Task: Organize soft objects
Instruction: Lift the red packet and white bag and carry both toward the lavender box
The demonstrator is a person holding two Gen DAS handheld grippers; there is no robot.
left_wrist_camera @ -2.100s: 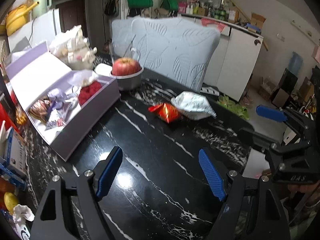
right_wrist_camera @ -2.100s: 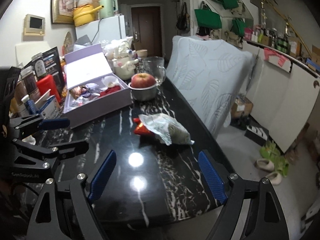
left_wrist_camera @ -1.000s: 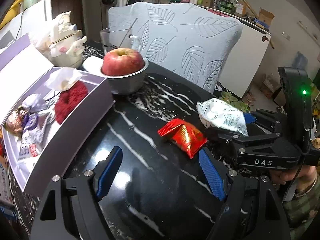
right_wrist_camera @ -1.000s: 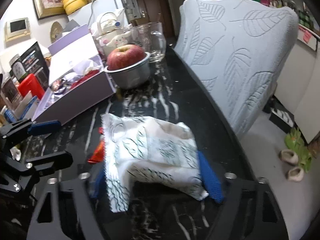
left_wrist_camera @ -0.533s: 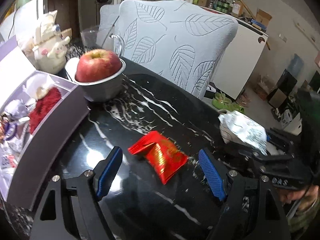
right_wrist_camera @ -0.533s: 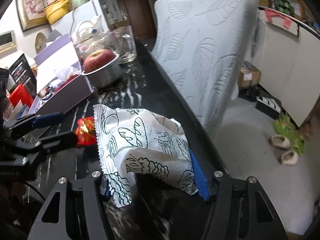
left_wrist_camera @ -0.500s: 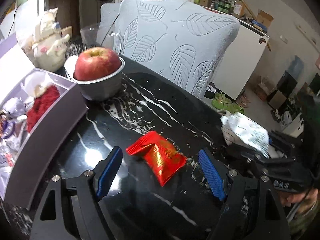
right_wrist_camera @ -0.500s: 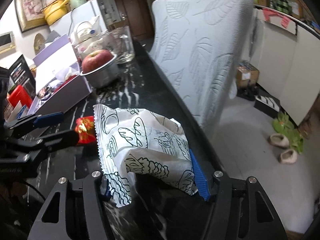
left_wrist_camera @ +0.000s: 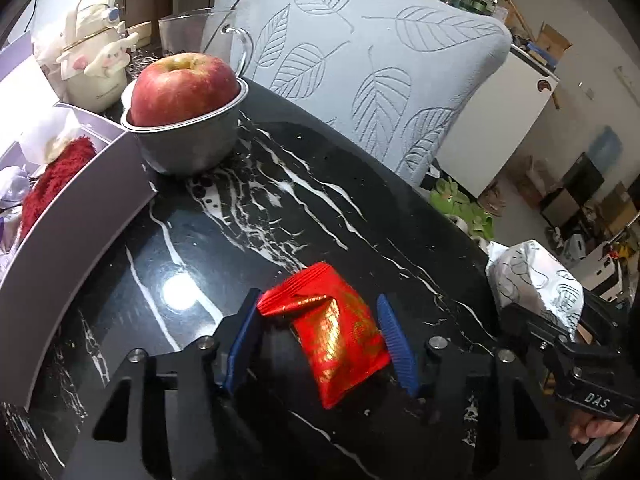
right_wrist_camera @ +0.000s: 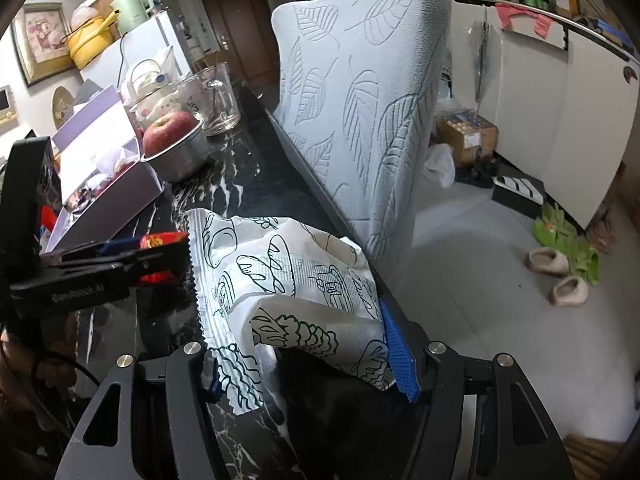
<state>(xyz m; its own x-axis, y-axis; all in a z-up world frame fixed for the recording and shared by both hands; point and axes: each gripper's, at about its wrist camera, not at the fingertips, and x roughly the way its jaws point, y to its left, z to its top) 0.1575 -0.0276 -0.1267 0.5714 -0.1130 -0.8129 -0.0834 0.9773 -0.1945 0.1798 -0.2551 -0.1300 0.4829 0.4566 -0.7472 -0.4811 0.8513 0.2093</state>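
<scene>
left gripper [left_wrist_camera: 320, 344] now pinches red packet [left_wrist_camera: 336, 332] | right gripper [right_wrist_camera: 308, 360] grips bread bag [right_wrist_camera: 288, 276] past table edge [right_wrist_camera: 320, 200]

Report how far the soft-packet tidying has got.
Done: nothing new stowed that I can see. In hand: right claw grips the white bread packet; left claw pinches the red packet, apparently at table level. Left: both packets still need putting away, possibly in the purple box.

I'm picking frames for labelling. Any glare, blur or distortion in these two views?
Left wrist view: a bright lamp reflection on the black marble table, fisheye bending of the purple box, red packet sharp. Right wrist view: no glare, white bread bag sharp, dark corners.
</scene>
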